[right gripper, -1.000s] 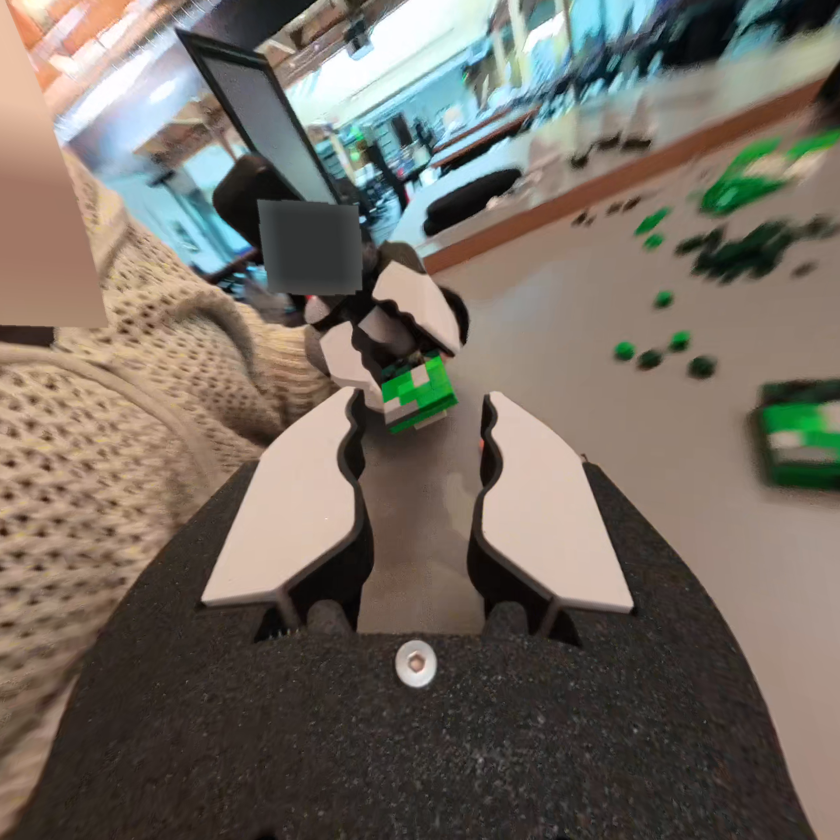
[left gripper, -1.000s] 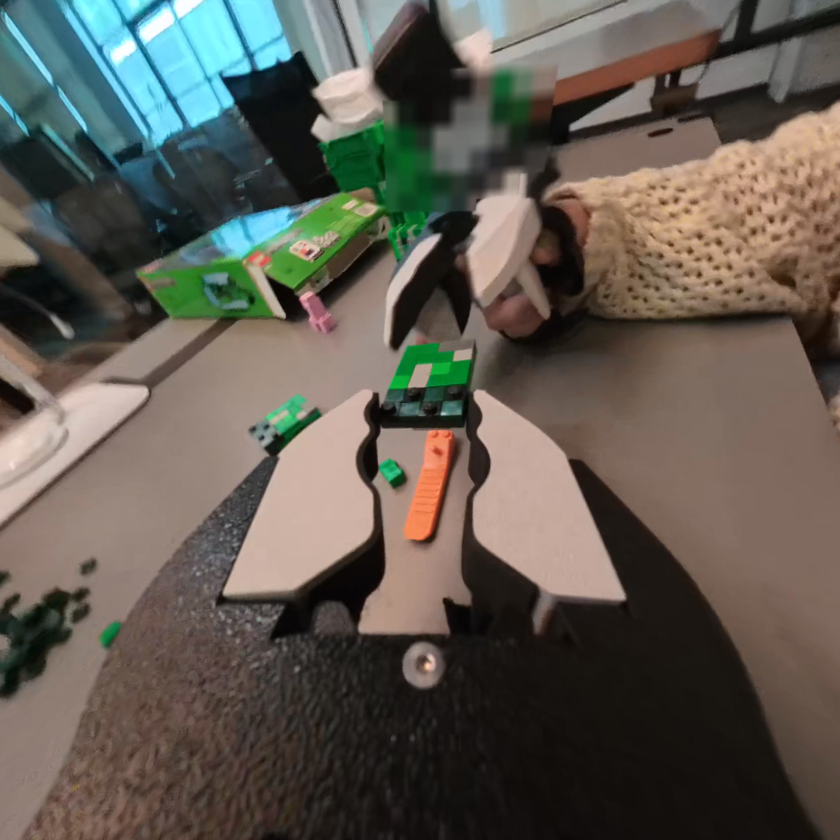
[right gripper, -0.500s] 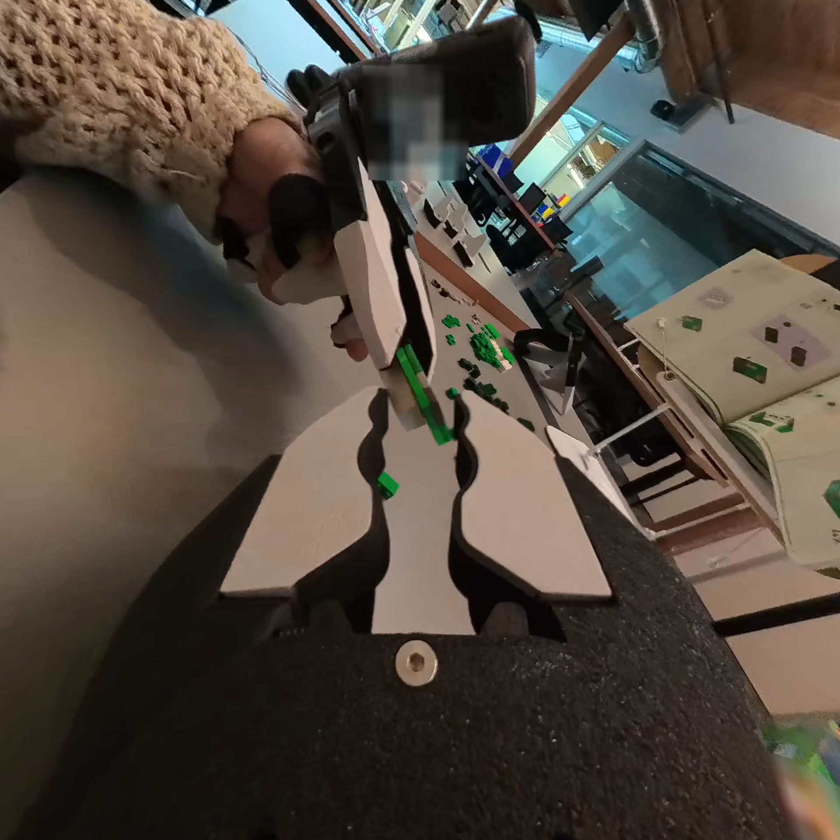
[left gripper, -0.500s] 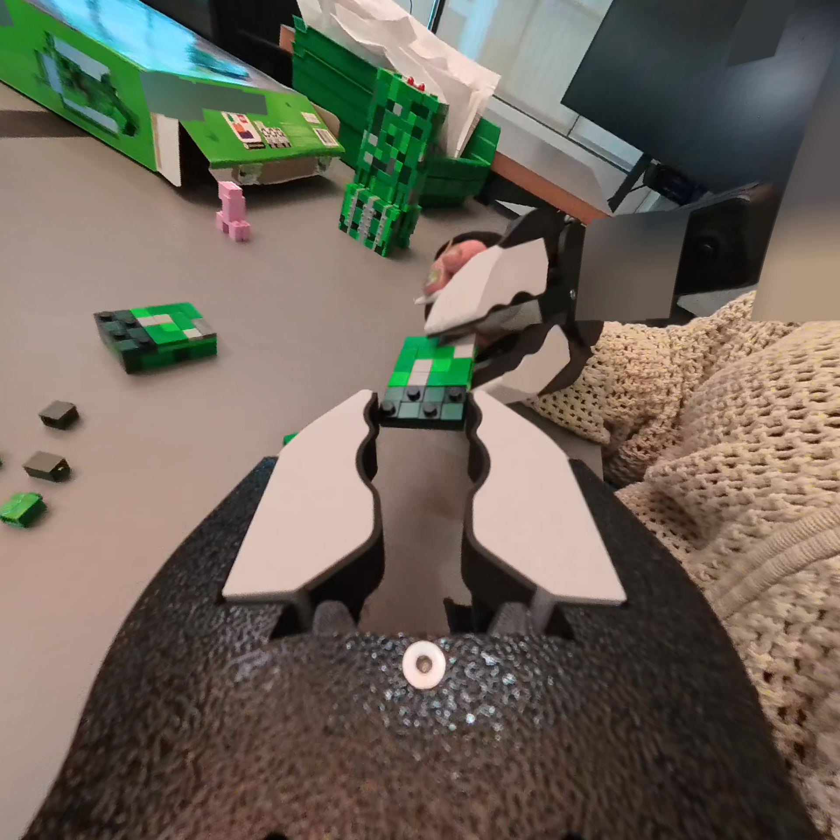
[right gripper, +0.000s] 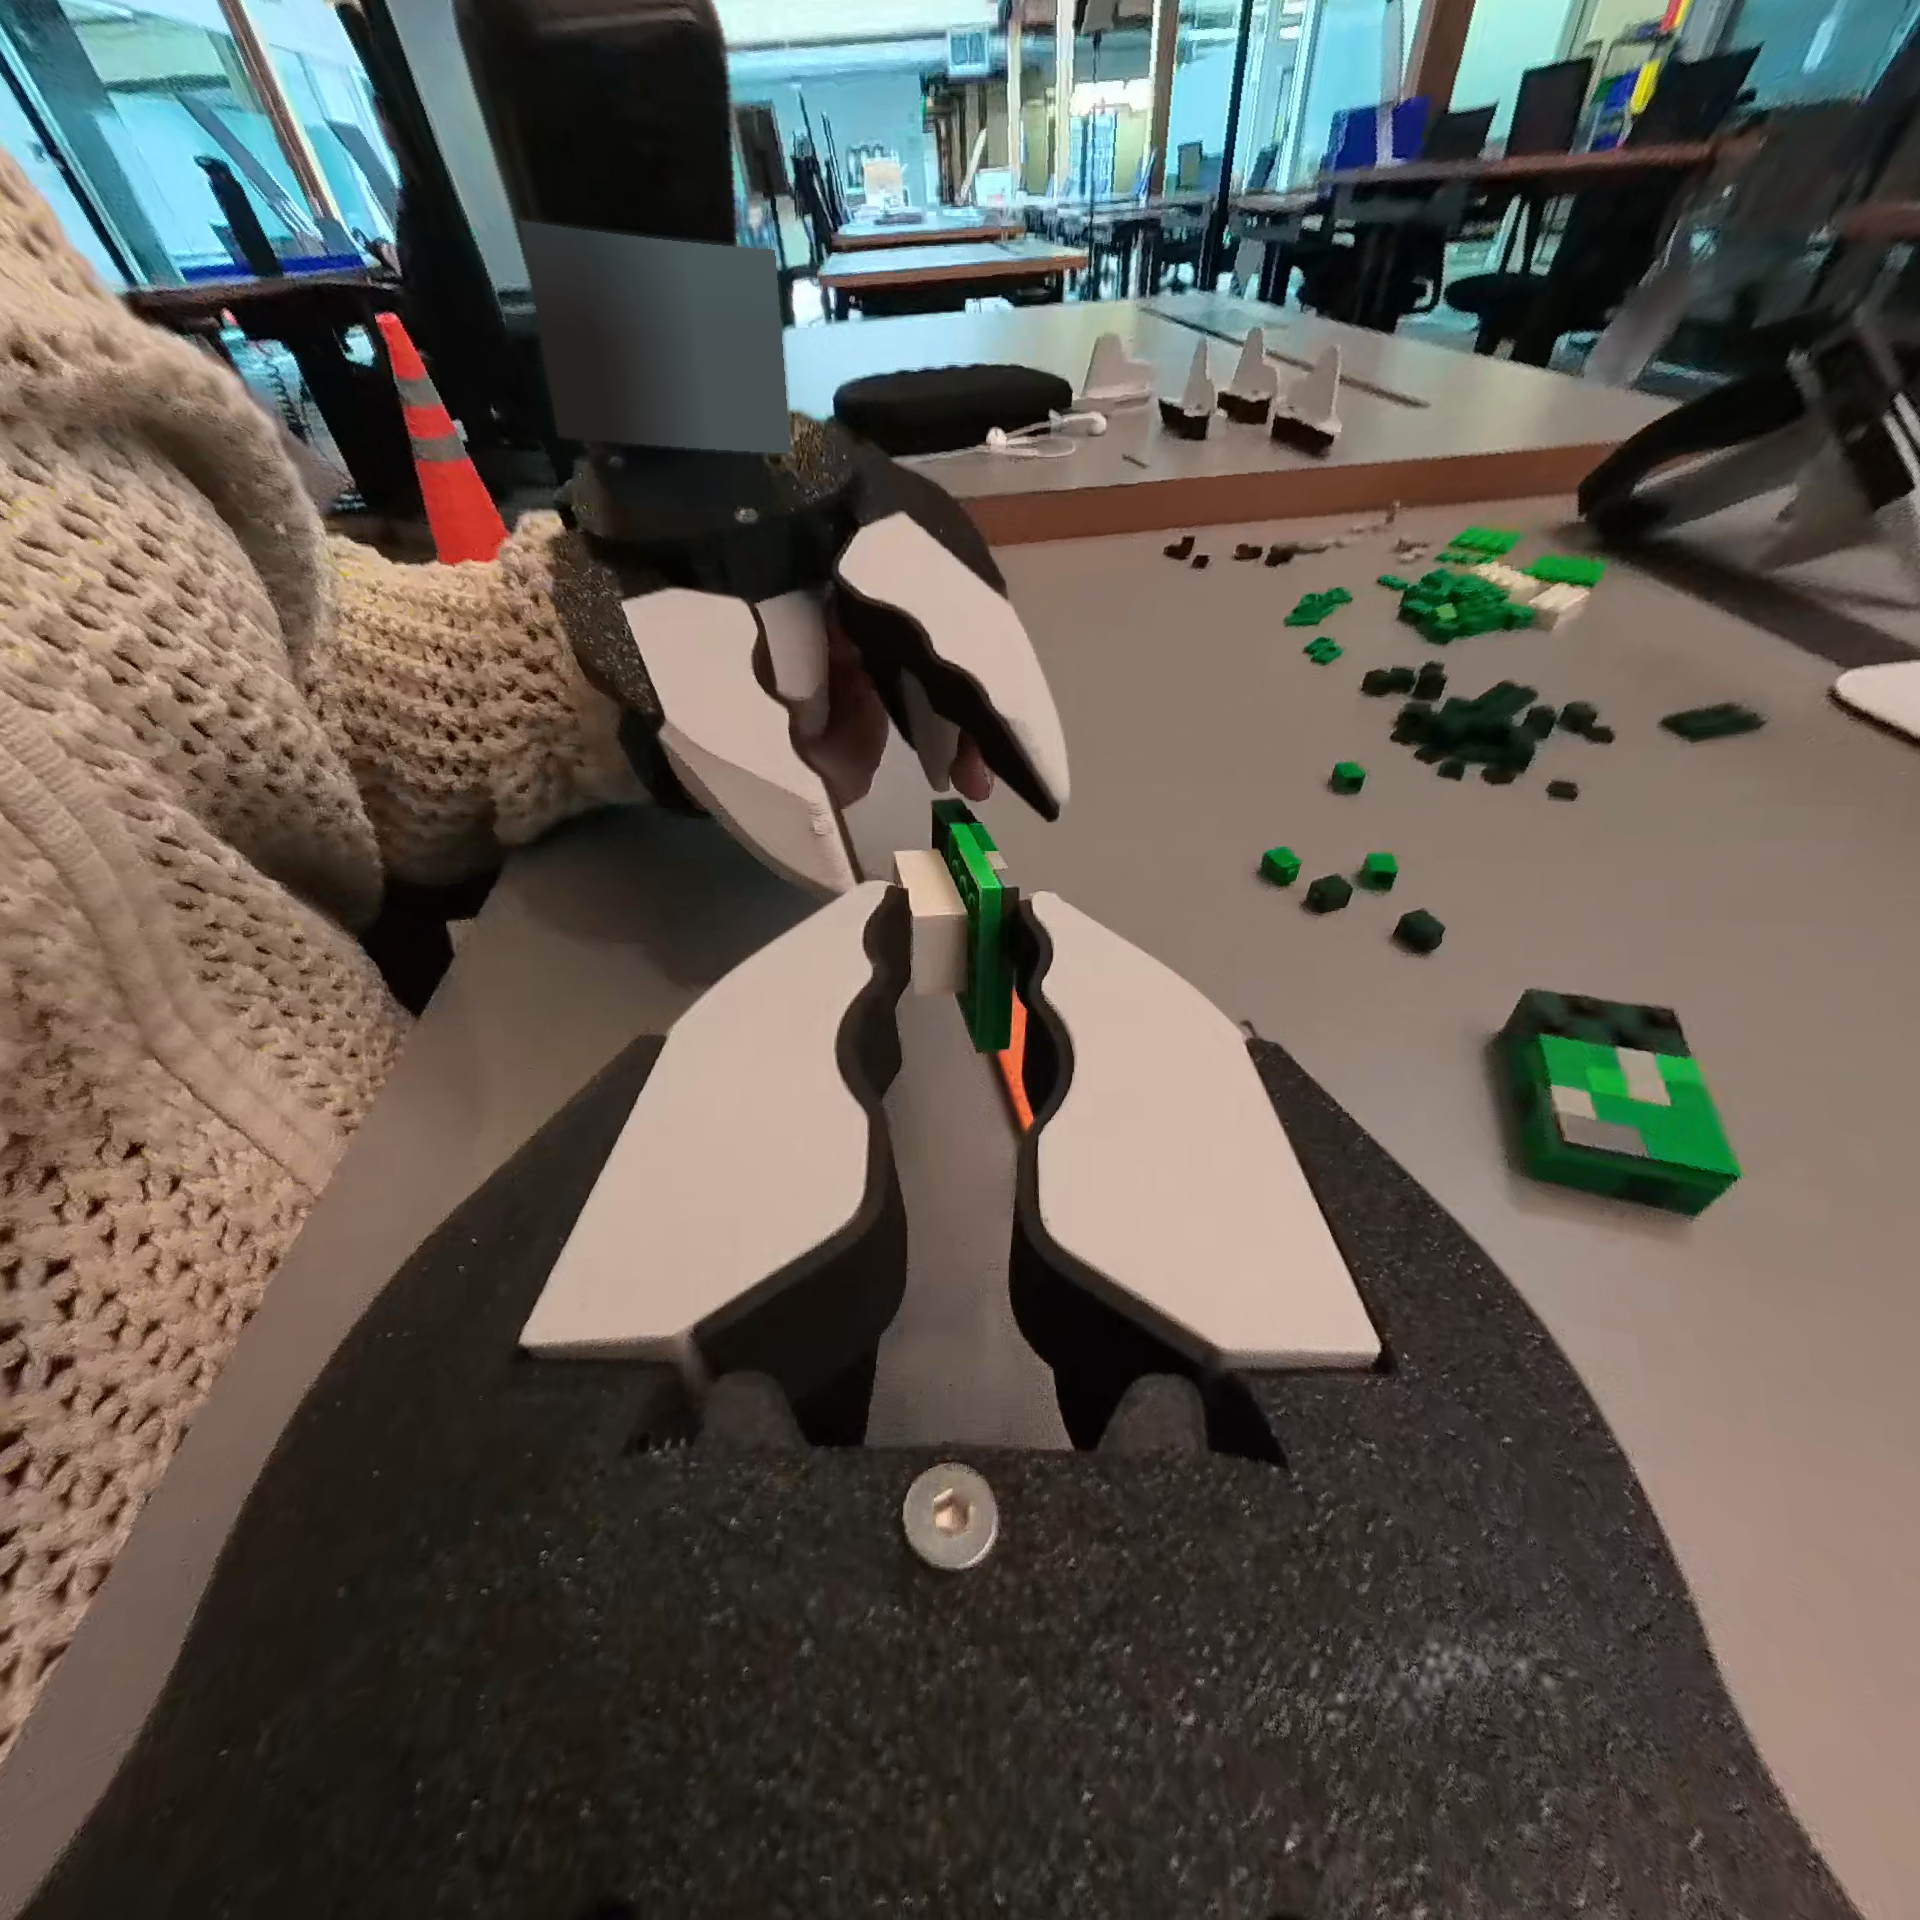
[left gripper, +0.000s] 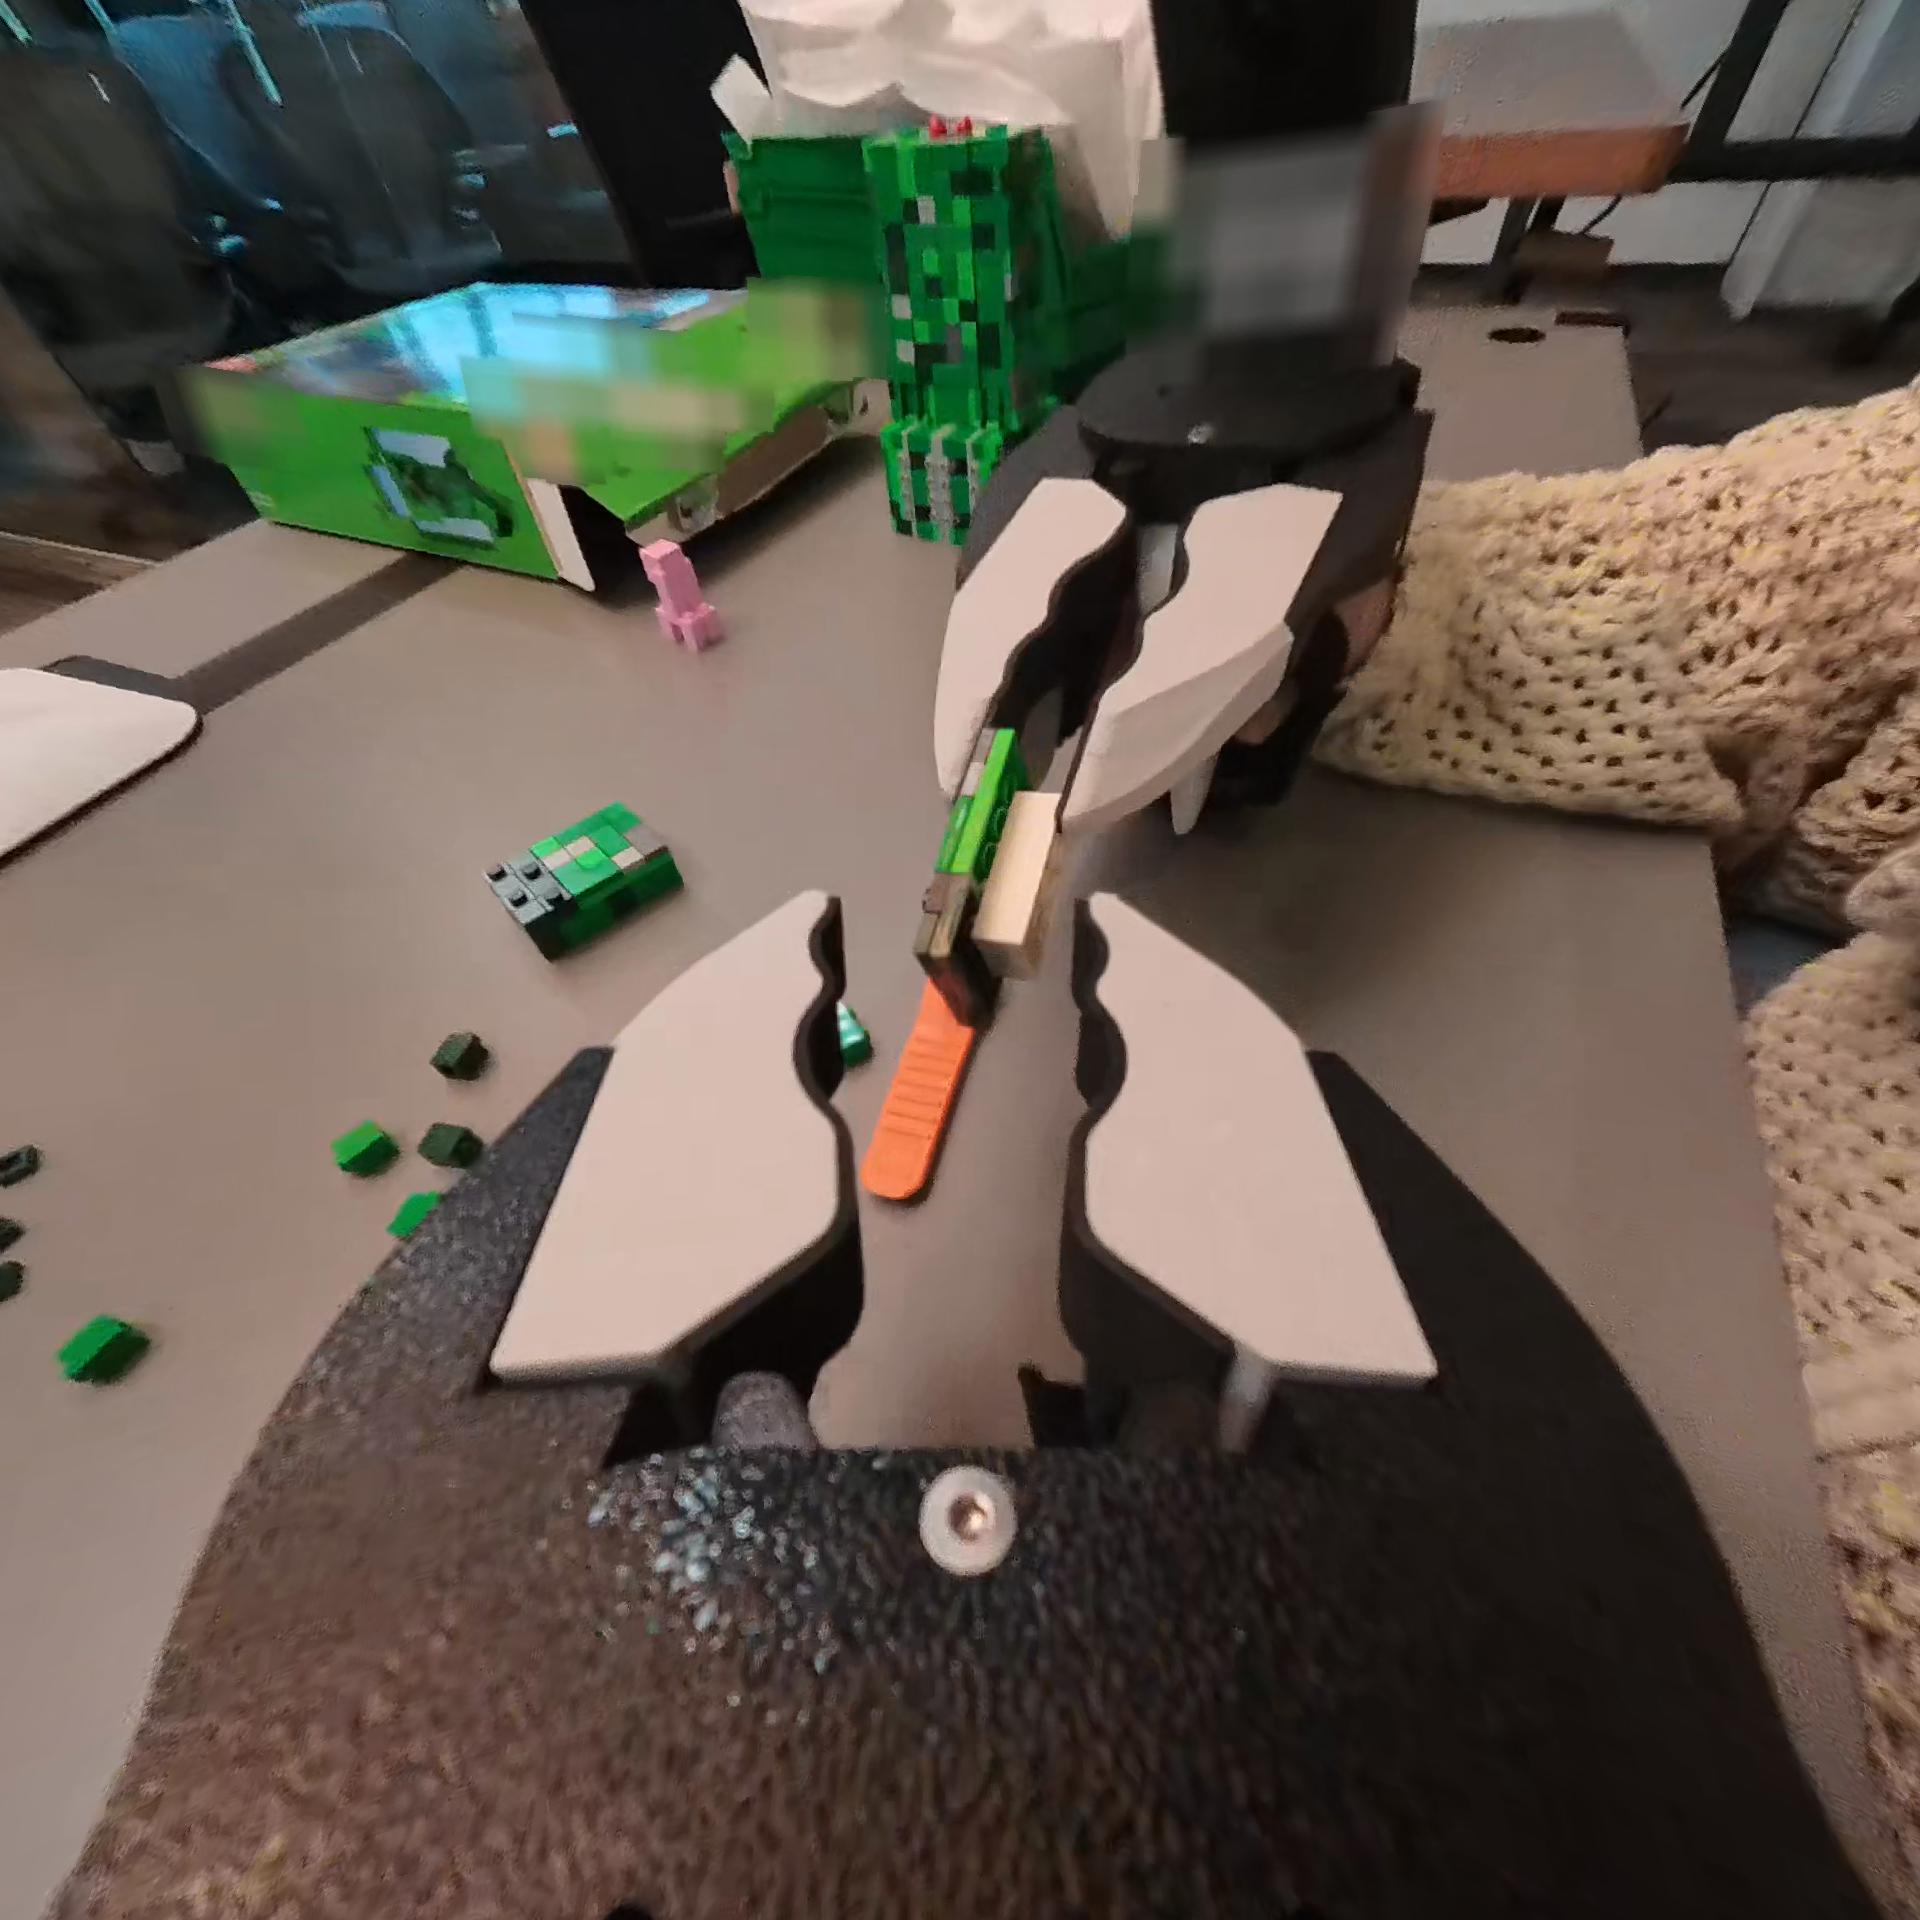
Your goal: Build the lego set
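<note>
Right claw (right gripper: 951, 914) pinches the green-and-white panel (right gripper: 961, 925); left claw (left gripper: 956, 935) gapes empty. Creeper figure (left gripper: 951, 312) stands at twelve o'clock; loose bricks (right gripper: 1475, 717) remain, so building looks unfinished.

Green box (left gripper: 436, 436) print blurring, orange tool (right gripper: 1018, 1070) mostly hiding behind a finger, far loose bricks (right gripper: 1475, 717) too small.

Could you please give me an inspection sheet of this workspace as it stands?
Surface: grey table, parts scattered.
Job's things: green plate assembly with a white brick, held on edge; second green block on the table; orange separator lying flat.
Clutter: loose green bricks, green box, pink figure.
Tools: right tool shut on the assembly; left tool open, empty.
Cables: white earphones on the far table.
Surroundings: orange cone, office desks.
</note>
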Available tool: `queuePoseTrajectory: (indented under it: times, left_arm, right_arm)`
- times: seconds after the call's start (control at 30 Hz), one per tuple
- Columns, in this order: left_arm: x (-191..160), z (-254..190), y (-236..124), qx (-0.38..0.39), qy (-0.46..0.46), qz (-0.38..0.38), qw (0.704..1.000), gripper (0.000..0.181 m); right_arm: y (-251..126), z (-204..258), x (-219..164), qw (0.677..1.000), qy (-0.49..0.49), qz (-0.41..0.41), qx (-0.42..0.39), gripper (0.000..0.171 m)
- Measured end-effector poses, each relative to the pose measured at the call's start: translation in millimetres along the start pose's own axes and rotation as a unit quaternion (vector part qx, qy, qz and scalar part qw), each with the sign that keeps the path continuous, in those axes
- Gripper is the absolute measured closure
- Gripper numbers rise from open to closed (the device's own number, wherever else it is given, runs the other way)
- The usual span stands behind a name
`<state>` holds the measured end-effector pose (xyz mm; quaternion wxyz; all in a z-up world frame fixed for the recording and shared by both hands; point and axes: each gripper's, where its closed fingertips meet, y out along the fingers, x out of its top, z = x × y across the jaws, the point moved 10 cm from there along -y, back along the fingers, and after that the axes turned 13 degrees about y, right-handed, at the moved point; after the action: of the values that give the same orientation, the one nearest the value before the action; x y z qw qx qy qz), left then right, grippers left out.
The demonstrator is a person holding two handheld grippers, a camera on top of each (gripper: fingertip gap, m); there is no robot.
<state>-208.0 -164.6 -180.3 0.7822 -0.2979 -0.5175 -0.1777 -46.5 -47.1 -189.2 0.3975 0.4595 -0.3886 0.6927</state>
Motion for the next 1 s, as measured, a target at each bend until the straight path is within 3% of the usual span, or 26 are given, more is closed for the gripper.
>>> queuePoseTrajectory:
  times: [0.27, 0.43, 0.6, 0.73, 1.0]
  left_arm:
    - [-2.2, -3.2, 2.1, -0.018, -0.027, -0.013, 0.999, 0.156]
    - [-1.4, -3.9, 1.8, -0.021, -0.028, -0.02, 0.999, 0.158]
    - [-0.1, -6.7, 2.3, -0.036, -0.008, -0.016, 0.999, 0.16]
    - [0.2, -9.2, 3.4, -0.047, 0.012, -0.007, 0.999, 0.16]
    - [-1.3, -11.2, 3.3, -0.062, 0.016, -0.014, 0.998, 0.16]
  right_arm:
    - [-0.7, 2.3, 0.6, 1.0, 0.001, -0.015, 0.018, 0.153]
    - [-1.7, 4.8, 0.6, 1.0, -0.019, -0.02, 0.013, 0.152]
    - [-1.5, 6.4, -1.1, 0.999, -0.043, 0.007, 0.014, 0.141]
    - [-1.1, 9.1, -2.2, 0.998, -0.061, 0.017, 0.02, 0.151]
    - [-1.7, 11.4, -2.8, 0.996, -0.081, 0.026, 0.024, 0.147]
